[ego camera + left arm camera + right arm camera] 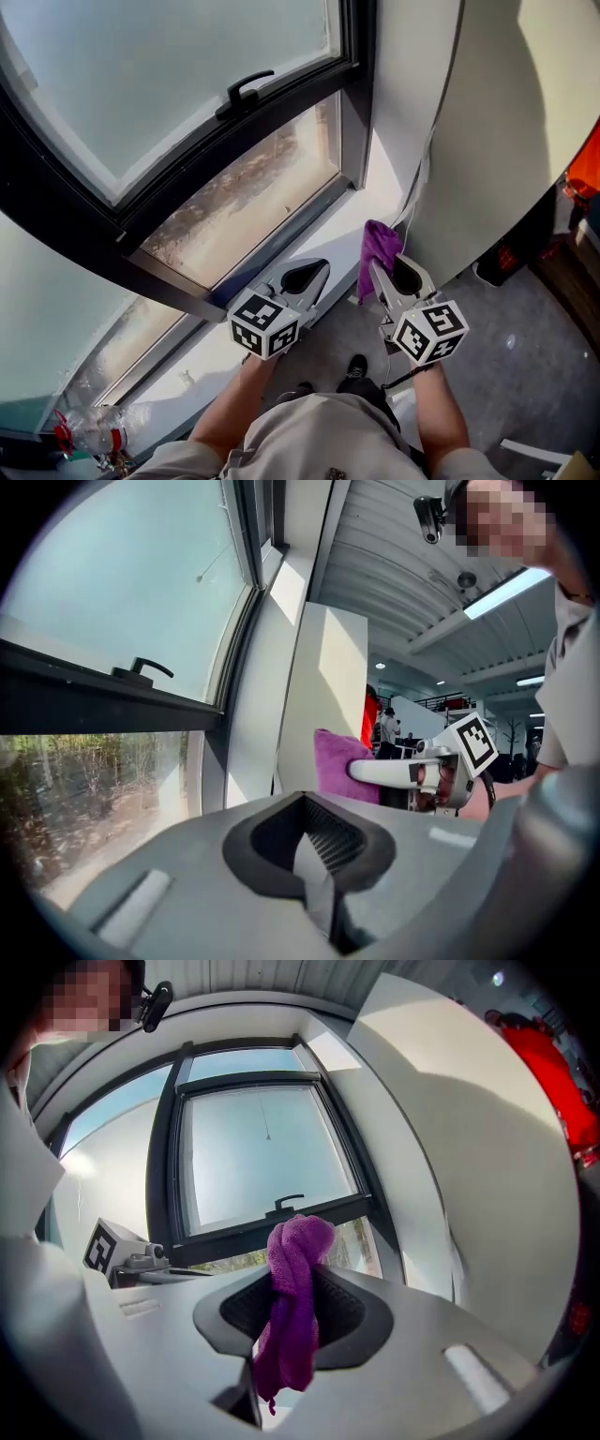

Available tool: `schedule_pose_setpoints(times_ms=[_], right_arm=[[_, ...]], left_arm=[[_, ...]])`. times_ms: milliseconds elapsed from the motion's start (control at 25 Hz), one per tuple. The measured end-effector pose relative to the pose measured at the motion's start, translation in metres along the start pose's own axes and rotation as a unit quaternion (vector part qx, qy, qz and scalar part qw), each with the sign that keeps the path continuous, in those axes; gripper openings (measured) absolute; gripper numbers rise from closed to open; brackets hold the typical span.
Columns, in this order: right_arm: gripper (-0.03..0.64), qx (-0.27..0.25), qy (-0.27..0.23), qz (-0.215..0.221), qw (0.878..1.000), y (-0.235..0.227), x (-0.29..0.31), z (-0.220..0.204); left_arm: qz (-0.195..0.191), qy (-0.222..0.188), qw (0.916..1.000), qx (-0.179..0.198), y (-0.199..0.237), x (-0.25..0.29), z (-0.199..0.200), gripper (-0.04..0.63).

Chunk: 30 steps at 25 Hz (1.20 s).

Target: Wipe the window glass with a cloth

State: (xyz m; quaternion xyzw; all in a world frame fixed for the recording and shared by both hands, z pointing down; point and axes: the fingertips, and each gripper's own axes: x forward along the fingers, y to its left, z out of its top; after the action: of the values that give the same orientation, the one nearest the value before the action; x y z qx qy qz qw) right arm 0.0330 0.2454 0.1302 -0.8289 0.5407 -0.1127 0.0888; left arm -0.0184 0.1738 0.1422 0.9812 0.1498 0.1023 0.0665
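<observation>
— 2 sets of jaws: what's in them?
— My right gripper [386, 274] is clamped on the purple cloth [378, 246], lower centre, its length poking past the tips. My left gripper [307, 274] is closed on nothing.
— And the target?
— The window glass [234, 202] lies up-left of the cloth, apart; I'd push the right one there.

We find no legible text, brand, number or sign in any view. The left gripper [317, 270] and right gripper [382, 270] bear only black-and-white square patterns, without characters.
</observation>
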Motion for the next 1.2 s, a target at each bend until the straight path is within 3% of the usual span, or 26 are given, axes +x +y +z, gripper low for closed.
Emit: schedule_pose_setpoints(times_ms=[400,880,1200], right_arm=[[0.13,0.03,0.023,0.071,0.997,-0.055,0.073,0.007],[0.133,-0.012,0.037,0.035,0.999,-0.087,0.187,0.023],[0.132,-0.025,0.058,0.01,0.998,-0.126,0.257,0.021]], left_arm=[[0.095,-0.002,0.9954,-0.011,0.053,0.038,0.017,0.003],[0.107,-0.035,0.9926,-0.044,0.164,0.062,0.014,0.003],[0.132,-0.043,0.9878,-0.07,0.213,0.076,0.006,0.003]])
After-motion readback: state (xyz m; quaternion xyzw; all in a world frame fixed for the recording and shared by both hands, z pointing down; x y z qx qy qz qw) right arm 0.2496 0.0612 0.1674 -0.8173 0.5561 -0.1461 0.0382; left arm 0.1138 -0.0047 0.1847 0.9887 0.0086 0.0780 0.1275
